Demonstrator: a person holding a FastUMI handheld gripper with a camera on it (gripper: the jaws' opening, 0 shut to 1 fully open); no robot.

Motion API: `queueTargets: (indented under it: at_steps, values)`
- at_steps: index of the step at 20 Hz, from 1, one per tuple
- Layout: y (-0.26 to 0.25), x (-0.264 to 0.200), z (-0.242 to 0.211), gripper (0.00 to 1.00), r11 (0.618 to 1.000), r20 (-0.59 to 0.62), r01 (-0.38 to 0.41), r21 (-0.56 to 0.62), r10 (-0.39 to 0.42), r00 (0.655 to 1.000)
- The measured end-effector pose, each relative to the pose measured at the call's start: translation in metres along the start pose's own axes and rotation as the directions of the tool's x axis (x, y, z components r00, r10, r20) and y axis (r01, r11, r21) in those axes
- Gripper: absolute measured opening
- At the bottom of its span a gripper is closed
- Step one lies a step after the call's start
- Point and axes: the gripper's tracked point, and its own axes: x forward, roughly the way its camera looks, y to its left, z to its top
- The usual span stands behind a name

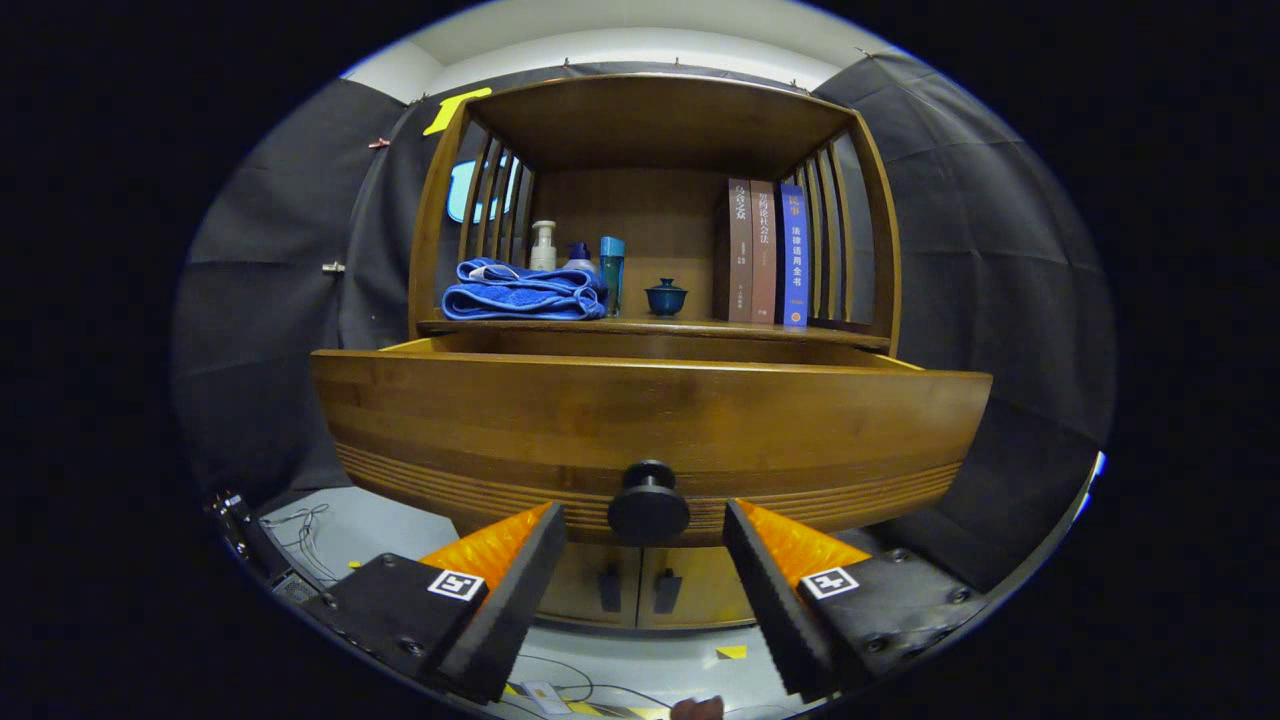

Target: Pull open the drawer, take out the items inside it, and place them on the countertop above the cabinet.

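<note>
while the hand-held gripper (pixel 647 560) hangs with its ridged fingers spread wide and apart from the round dark knob (pixel 648 503) between them, the glossy brown wooden drawer (pixel 650 425) with a grooved lower front stands pulled out. on the wooden countertop (pixel 690 327) above, a folded blue towel (pixel 524 291) lies near the left edge, three upright books (pixel 767 252) stand at the right, and a small blue lidded cup (pixel 665 297) sits between. cables trail on the grey floor (pixel 360 530) below.
</note>
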Motion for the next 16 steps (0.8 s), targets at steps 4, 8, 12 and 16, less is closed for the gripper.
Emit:
queueTargets:
  at_steps: [4, 8, 12, 16]
  values:
    - [-0.012, -0.016, 0.034, 0.99, 0.997, 0.036, 0.026, -0.076, -0.024, 0.999]
    - [-0.006, -0.03, 0.117, 0.99, 0.992, 0.143, -0.018, -0.124, 0.036, 0.989]
    - [0.002, -0.044, 0.195, 0.98, 0.995, 0.182, -0.058, -0.083, 0.072, 0.981]
    - [0.0, -0.02, 0.217, 0.98, 0.995, -0.028, -0.103, 0.006, 0.103, 0.994]
